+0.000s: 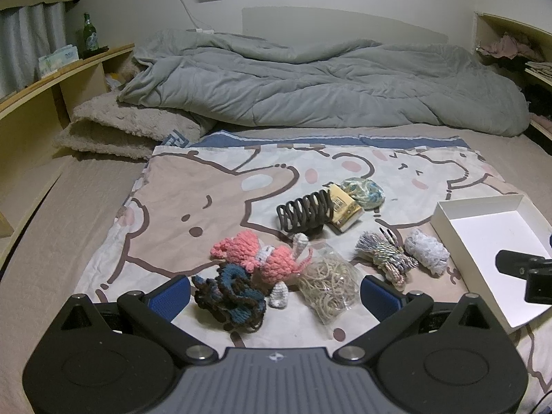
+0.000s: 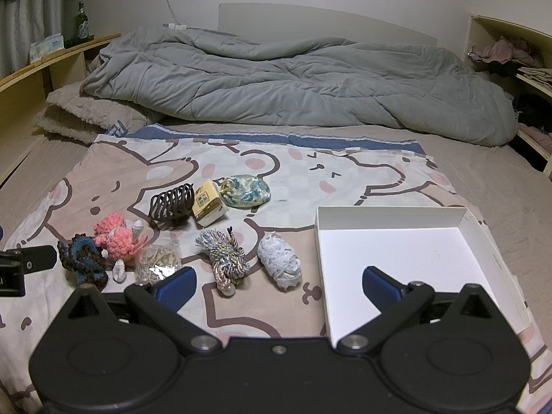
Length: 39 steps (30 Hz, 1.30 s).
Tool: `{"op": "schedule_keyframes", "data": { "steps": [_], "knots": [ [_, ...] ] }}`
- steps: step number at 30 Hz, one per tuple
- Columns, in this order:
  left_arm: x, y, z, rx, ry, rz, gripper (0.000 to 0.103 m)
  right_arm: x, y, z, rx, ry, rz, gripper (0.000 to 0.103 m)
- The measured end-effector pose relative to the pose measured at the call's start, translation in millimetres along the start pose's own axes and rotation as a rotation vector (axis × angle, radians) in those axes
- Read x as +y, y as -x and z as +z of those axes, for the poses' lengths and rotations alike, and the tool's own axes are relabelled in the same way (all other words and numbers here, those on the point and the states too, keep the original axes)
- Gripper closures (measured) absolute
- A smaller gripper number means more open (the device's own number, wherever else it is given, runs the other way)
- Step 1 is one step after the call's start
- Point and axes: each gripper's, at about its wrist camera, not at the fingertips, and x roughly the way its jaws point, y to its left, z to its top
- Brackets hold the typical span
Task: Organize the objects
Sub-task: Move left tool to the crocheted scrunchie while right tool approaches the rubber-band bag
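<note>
Small things lie on a cartoon-print cloth (image 1: 193, 186) on a bed: a pink crochet toy (image 1: 265, 255), a blue-brown crochet scrunchie (image 1: 231, 296), a bag of rubber bands (image 1: 327, 283), a dark claw clip (image 1: 303, 212), a yellow tissue pack (image 1: 345, 207), a patterned pouch (image 1: 364, 188), a braided cord bundle (image 1: 386, 257) and a white lace roll (image 1: 426, 250). An empty white box (image 2: 407, 252) sits at the right. My left gripper (image 1: 276, 296) is open, over the scrunchie and rubber bands. My right gripper (image 2: 279, 284) is open, near the cord bundle (image 2: 226, 258), lace roll (image 2: 279, 260) and box edge.
A rumpled grey duvet (image 1: 310, 82) and a beige blanket (image 1: 120, 131) lie at the back of the bed. Wooden shelves run along the left (image 1: 51, 82) with a green bottle (image 1: 88, 34), and along the right (image 2: 510, 51) with clothes.
</note>
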Motion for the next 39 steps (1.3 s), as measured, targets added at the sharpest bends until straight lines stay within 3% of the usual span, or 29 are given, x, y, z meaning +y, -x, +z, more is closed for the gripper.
{"op": "schedule_keyframes", "data": {
  "steps": [6, 19, 23, 27, 31, 39],
  "knots": [
    [14.9, -5.4, 4.2, -0.016, 0.027, 0.032, 0.000, -1.9, -1.5, -3.1, -0.022, -0.024, 0.016, 0.000],
    [66.5, -27.0, 5.9, -0.053, 0.127, 0.159, 0.000, 9.9, -8.0, 24.0, -0.101, 0.016, 0.021, 0.000],
    [77.8, -33.1, 2.9, -0.046, 0.161, 0.152, 0.000, 17.3, -12.7, 34.7, -0.122, 0.046, 0.035, 0.000],
    [85.0, -39.9, -0.9, -0.019, 0.124, 0.155, 0.000, 26.3, -21.9, 44.8, -0.141, 0.046, 0.087, 0.000],
    [99.6, -43.4, -4.1, 0.009, 0.200, 0.117, 0.000, 44.1, -33.9, 52.6, -0.180, 0.092, 0.117, 0.000],
    [118.8, -61.5, -6.9, 0.069, 0.243, 0.119, 0.000, 73.0, -73.9, 60.5, -0.154, 0.066, 0.181, 0.000]
  ]
}}
